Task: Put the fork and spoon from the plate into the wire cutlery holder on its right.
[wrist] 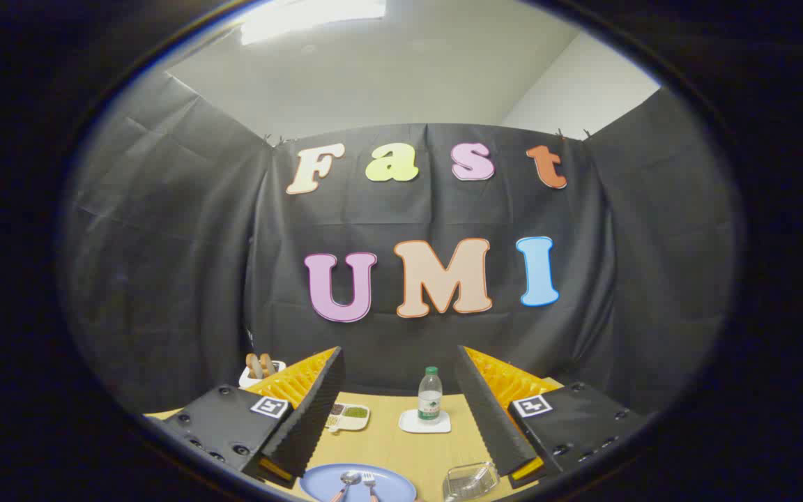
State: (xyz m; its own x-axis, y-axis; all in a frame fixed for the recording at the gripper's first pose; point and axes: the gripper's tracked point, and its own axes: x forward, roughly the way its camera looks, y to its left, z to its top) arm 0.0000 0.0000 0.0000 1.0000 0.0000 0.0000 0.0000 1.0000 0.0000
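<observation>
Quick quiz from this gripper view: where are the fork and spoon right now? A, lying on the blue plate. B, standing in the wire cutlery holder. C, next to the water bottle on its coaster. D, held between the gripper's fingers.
A: the spoon and fork lie side by side on the blue plate, below the open gripper.

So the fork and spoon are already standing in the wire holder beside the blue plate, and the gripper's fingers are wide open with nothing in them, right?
Not quite. In the gripper view the fork and spoon lie on the blue plate, not in the wire holder to its right. The rest holds: the gripper is open with nothing between its fingers.
</observation>
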